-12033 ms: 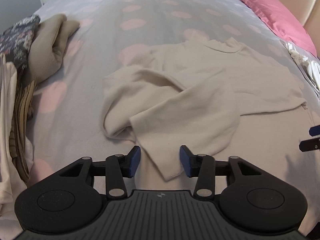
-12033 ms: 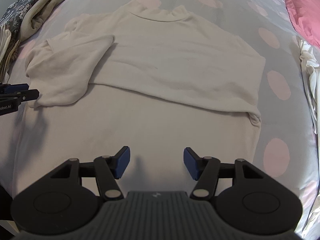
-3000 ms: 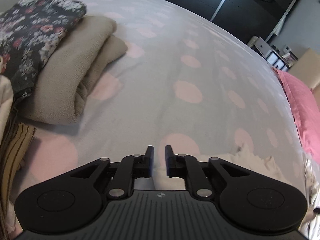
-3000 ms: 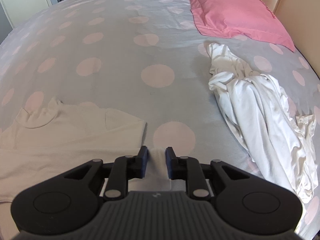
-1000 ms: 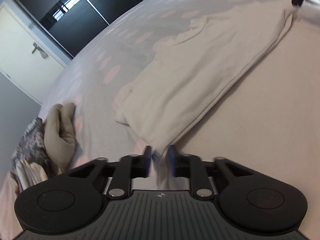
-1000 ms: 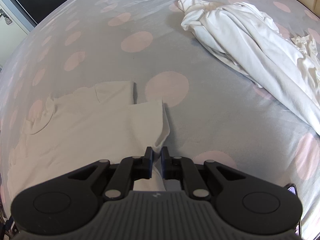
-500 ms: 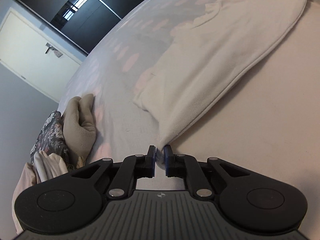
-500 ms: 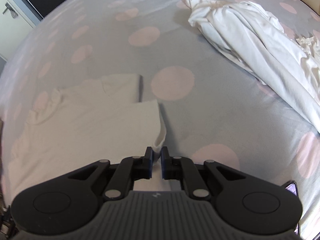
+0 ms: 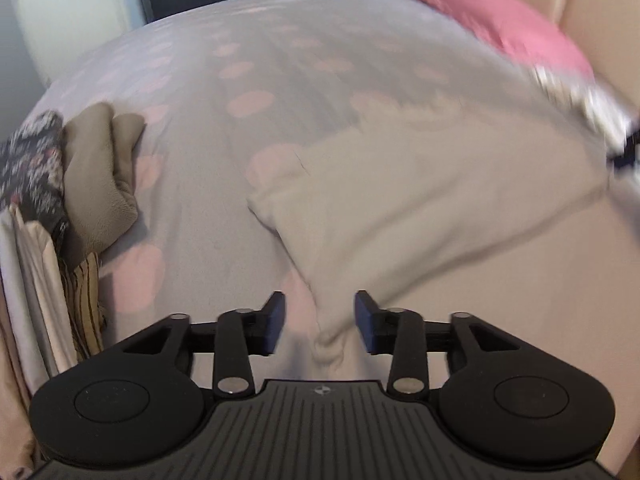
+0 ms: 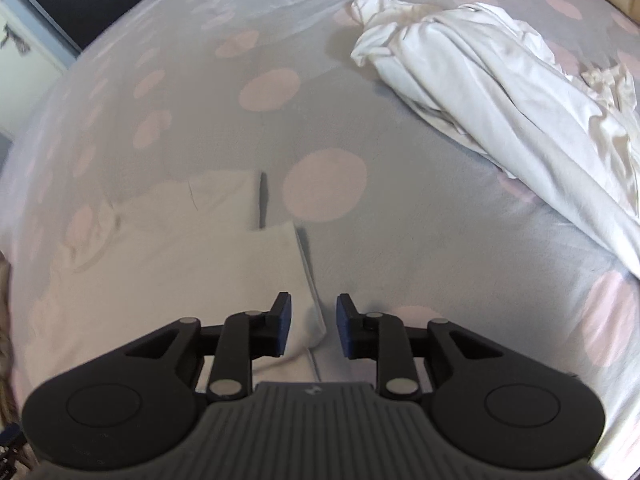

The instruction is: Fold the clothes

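A cream long-sleeved top (image 9: pixel 420 208) lies folded on the dotted bedspread (image 9: pixel 208 184). In the blurred left wrist view my left gripper (image 9: pixel 319 322) has its jaws opening; a corner of the top lies loose between them, with no pad pressing on it. In the right wrist view the same cream top (image 10: pixel 180 256) spreads to the left. My right gripper (image 10: pixel 313 330) is also opening, and the top's right corner lies between the pads, free of them. The right gripper's dark tip (image 9: pixel 624 156) shows at the left wrist view's right edge.
A pile of folded clothes (image 9: pixel 48 208), floral, beige and striped, sits at the left. A crumpled white garment (image 10: pixel 512 96) lies to the right on the bedspread (image 10: pixel 400 248). A pink pillow (image 9: pixel 504 24) rests by the beige headboard (image 9: pixel 592 12).
Both grippers have let go of the top's corners, their jaws going from shut to apart. The left gripper has swung and rolled, so its view has turned level; the right has stayed put.
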The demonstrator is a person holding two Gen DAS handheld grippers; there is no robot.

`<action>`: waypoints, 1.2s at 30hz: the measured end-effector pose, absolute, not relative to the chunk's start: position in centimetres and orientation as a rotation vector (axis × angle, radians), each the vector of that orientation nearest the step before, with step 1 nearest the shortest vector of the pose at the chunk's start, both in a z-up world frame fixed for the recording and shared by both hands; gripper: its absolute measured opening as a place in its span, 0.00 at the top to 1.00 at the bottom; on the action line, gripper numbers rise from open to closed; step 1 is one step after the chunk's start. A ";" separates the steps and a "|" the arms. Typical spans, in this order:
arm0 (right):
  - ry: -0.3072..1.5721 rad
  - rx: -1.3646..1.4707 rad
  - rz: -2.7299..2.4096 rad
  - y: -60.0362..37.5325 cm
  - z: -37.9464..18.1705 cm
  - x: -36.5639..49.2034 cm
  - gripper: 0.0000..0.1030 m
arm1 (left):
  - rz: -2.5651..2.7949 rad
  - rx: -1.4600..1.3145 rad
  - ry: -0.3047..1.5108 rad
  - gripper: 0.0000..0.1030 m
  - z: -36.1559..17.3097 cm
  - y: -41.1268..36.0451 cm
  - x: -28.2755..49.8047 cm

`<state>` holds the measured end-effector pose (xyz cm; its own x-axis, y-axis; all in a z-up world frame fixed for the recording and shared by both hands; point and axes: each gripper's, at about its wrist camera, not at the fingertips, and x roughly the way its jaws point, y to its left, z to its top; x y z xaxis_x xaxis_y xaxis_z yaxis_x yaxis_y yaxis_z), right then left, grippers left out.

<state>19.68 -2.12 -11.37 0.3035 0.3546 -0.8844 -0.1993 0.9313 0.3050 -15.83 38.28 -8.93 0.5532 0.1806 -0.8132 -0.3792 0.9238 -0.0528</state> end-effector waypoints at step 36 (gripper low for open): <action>0.956 0.235 0.492 1.3 -11.2 22.8 0.95 | 0.617 -0.579 0.693 0.96 -13.4 45.5 -11.3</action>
<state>22.85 1.31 -11.15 0.4779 0.4999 -0.7223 -0.2967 0.8658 0.4029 -11.27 45.50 -13.41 0.6105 0.3199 -0.7245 -0.6829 0.6760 -0.2770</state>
